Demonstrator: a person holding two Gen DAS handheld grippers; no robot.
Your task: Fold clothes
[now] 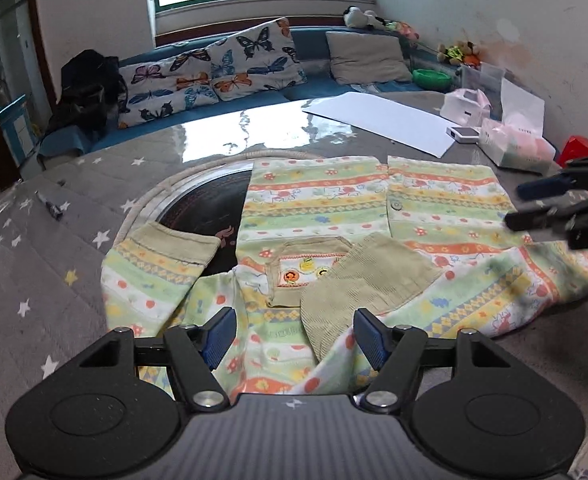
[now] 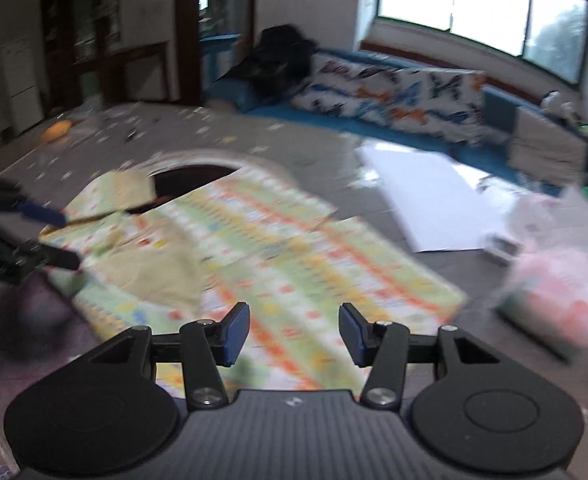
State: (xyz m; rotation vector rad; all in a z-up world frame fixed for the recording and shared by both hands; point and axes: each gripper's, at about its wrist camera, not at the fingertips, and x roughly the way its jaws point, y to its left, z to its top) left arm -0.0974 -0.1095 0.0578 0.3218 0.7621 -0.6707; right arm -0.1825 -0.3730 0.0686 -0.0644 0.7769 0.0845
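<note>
A small child's shirt (image 1: 333, 216) with green, orange and yellow printed bands and khaki corduroy collar and cuffs lies spread on the grey star-print table. My left gripper (image 1: 294, 336) is open just above its near collar edge, holding nothing. My right gripper (image 1: 513, 206) enters the left wrist view from the right, over the shirt's right side. In the blurred right wrist view the right gripper (image 2: 294, 334) is open and empty above the shirt (image 2: 294, 264), and the left gripper (image 2: 64, 238) shows at the left by the khaki collar.
A round dark hotplate (image 1: 206, 204) set in the table lies partly under the shirt. A white sheet (image 1: 381, 120), a small white box (image 1: 463, 134), tissue packs (image 1: 513, 144) and a marker (image 1: 50, 206) lie on the table. A sofa with butterfly cushions (image 1: 214, 68) stands behind.
</note>
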